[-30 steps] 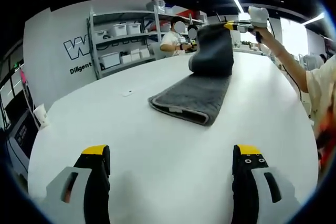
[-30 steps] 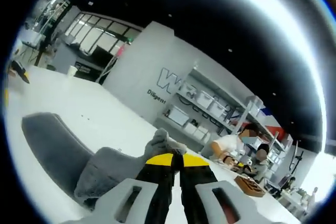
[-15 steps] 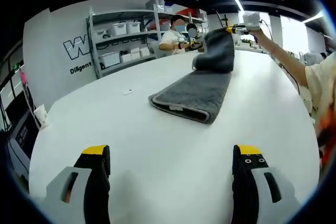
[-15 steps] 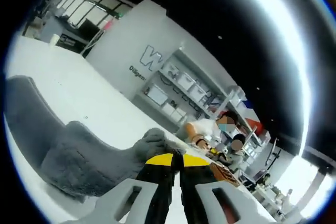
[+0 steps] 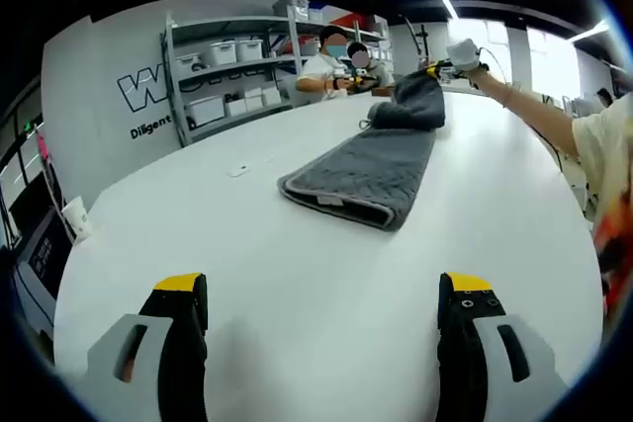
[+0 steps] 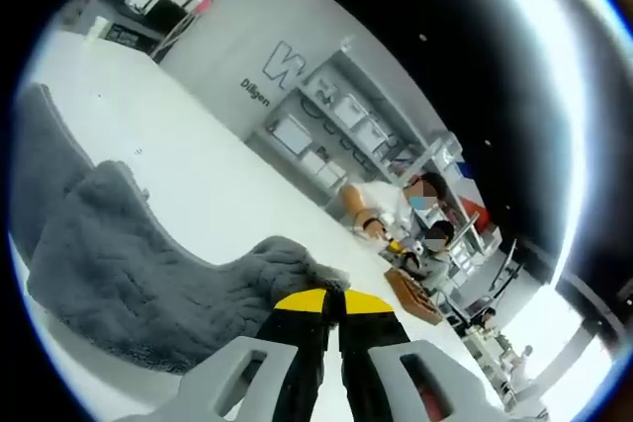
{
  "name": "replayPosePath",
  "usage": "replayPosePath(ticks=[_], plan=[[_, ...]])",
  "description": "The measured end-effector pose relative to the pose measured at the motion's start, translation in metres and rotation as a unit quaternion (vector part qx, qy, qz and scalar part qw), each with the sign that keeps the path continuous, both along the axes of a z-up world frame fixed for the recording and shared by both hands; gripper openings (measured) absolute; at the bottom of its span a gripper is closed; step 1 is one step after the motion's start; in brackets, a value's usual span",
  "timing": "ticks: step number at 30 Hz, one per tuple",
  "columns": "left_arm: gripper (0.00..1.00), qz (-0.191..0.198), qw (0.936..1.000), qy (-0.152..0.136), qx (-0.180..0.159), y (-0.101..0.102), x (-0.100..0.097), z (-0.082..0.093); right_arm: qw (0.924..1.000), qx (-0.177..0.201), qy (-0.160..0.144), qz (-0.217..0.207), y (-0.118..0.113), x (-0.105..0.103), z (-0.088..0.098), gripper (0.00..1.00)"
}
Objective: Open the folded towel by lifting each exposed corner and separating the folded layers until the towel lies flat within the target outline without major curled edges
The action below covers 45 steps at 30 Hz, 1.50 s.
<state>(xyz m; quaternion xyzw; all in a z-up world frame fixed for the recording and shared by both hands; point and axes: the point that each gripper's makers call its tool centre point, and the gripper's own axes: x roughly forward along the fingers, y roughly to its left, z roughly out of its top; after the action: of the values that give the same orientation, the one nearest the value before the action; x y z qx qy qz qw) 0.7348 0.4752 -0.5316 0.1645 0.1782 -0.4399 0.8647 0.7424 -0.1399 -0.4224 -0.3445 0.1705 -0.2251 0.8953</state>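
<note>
One limp, thick grey towel [image 5: 371,173] on white table [image 5: 297,274]: right gripper [image 6: 331,300] clamped on far corner, left gripper [image 5: 326,289] spread idle; likely drapes, best pinched at hems.

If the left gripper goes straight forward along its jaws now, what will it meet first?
Probably the near folded end of the grey towel, after a stretch of bare white table. The left gripper is open; its height above the table is unclear.

lab: shelving [image 5: 232,76], white table [image 5: 297,244]
</note>
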Motion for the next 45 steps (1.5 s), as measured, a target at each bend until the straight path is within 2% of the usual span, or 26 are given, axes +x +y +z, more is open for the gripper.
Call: replayPosePath(ticks=[4,6,7,8,15,16,21,26,29,31,33,36,40,44,45], plan=[[0.95,0.000,1.0000,0.000,0.001,0.000,0.000,0.000,0.9995,0.012,0.028,-0.006,-0.010,0.000,-0.027,0.00],[0.95,0.000,1.0000,0.000,0.001,0.000,0.000,0.000,0.9994,0.013,0.033,-0.006,-0.011,0.000,-0.032,0.00],[0.95,0.000,1.0000,0.000,0.001,0.000,0.000,0.000,0.9989,0.014,0.044,-0.008,-0.013,0.000,-0.042,0.00],[0.95,0.000,1.0000,0.000,0.001,0.000,0.000,0.000,0.9987,0.015,0.048,-0.010,-0.014,-0.001,-0.046,0.00],[0.95,0.003,1.0000,0.001,0.004,0.003,0.002,0.000,0.9957,0.046,0.077,-0.026,-0.022,-0.005,-0.075,0.00],[0.95,0.003,1.0000,0.000,0.004,0.003,0.001,0.000,0.9936,0.050,0.096,-0.032,-0.025,-0.008,-0.086,0.00],[0.95,0.002,1.0000,0.001,0.004,0.002,0.001,-0.001,0.9882,0.079,0.122,-0.048,-0.032,-0.015,-0.110,0.00],[0.95,0.002,1.0000,0.002,0.004,0.002,0.001,-0.001,0.9839,0.097,0.139,-0.058,-0.038,-0.022,-0.127,0.01],[0.95,0.003,1.0000,0.002,0.005,0.003,0.001,-0.001,0.9836,0.098,0.140,-0.057,-0.037,-0.024,-0.127,0.03],[0.95,0.003,1.0000,0.003,0.004,0.003,0.001,-0.001,0.9836,0.092,0.142,-0.064,-0.039,-0.026,-0.124,0.12],[0.95,0.002,1.0000,0.003,0.004,0.002,0.000,-0.001,0.9843,0.069,0.140,-0.081,-0.047,-0.030,-0.115,0.27],[0.95,0.002,1.0000,0.002,0.004,0.002,0.000,-0.001,0.9840,0.068,0.139,-0.088,-0.047,-0.034,-0.106,0.45],[0.95,0.001,1.0000,0.002,0.001,0.002,0.000,0.001,0.9818,0.069,0.127,-0.123,-0.055,-0.048,-0.089,0.71],[0.95,-0.001,1.0000,0.004,-0.003,0.000,-0.001,0.001,0.9813,0.076,0.126,-0.124,-0.051,-0.055,-0.080,0.98],[0.95,-0.001,1.0000,0.004,-0.004,0.000,-0.002,0.001,0.9809,0.083,0.127,-0.122,-0.048,-0.057,-0.078,0.98]])
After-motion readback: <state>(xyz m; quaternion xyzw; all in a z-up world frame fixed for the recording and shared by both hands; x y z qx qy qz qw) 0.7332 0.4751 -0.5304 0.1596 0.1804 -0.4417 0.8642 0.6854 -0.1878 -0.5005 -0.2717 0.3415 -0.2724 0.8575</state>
